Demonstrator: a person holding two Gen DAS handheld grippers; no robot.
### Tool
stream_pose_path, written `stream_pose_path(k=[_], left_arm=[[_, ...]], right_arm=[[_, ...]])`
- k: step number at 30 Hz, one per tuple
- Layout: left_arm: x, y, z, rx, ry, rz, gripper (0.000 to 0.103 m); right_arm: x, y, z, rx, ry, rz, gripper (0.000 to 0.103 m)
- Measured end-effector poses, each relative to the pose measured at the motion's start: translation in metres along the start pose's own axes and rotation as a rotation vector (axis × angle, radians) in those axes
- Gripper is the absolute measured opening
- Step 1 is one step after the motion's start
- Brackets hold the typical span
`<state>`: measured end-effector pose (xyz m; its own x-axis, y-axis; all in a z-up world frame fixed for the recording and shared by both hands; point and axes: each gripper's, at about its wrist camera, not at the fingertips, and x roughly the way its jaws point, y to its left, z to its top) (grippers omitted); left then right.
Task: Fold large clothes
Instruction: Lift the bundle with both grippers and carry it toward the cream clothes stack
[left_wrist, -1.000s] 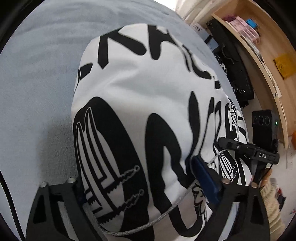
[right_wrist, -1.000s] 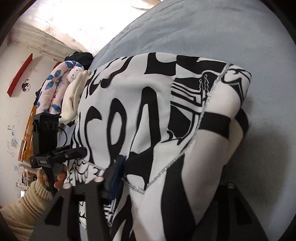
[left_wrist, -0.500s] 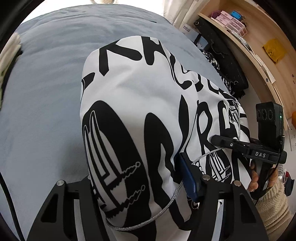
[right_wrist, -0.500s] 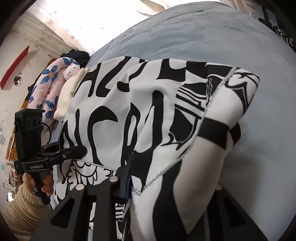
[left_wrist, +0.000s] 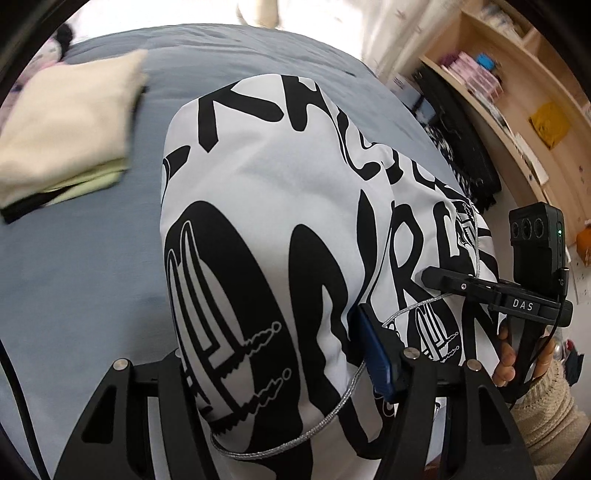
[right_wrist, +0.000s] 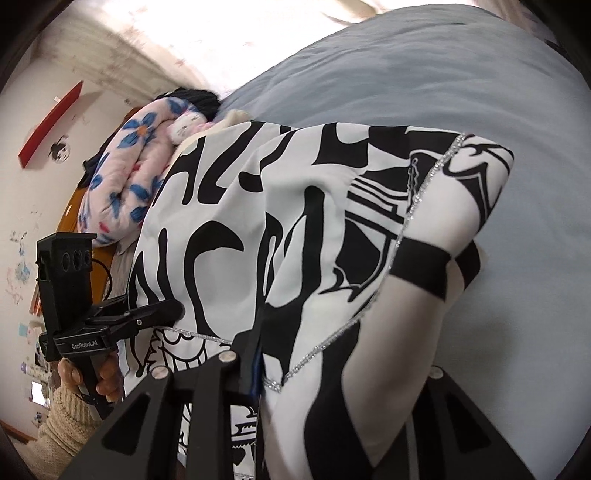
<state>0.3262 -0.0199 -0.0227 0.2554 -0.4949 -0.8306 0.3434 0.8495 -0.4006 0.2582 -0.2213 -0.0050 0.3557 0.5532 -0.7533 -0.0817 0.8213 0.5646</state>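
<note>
Left gripper (left_wrist: 280, 365) and right gripper (right_wrist: 332, 373) each clamp a bunched end of the black-and-white garment (left_wrist: 280, 206), whose rest drapes onto the grey bed (left_wrist: 74, 266). Folded cream clothes (left_wrist: 70, 125) lie near the bed's far-left edge.

A home bedroom; grey bed (left_wrist: 92, 258), floral quilt (right_wrist: 122, 177), wooden shelves (left_wrist: 517, 122)
</note>
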Motion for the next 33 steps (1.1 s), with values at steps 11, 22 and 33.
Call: stream_pose_path(k=[11,22,33], left_arm=[[-0.126,0.142,0.095,0.011,-0.099,0.102,0.062],[-0.134,0.297,0.262,0.032,-0.162,0.226,0.067],[-0.021,0.426,0.269,-0.129,-0.237,0.246,0.103]], right_arm=[[0.076,0.164,0.116,-0.121,-0.042,0.063,0.028],[0.207,0.231,0.274,-0.147,-0.147,0.109,0.028],[0.338,0.148,0.295,-0.076,-0.087,0.166,0.046]])
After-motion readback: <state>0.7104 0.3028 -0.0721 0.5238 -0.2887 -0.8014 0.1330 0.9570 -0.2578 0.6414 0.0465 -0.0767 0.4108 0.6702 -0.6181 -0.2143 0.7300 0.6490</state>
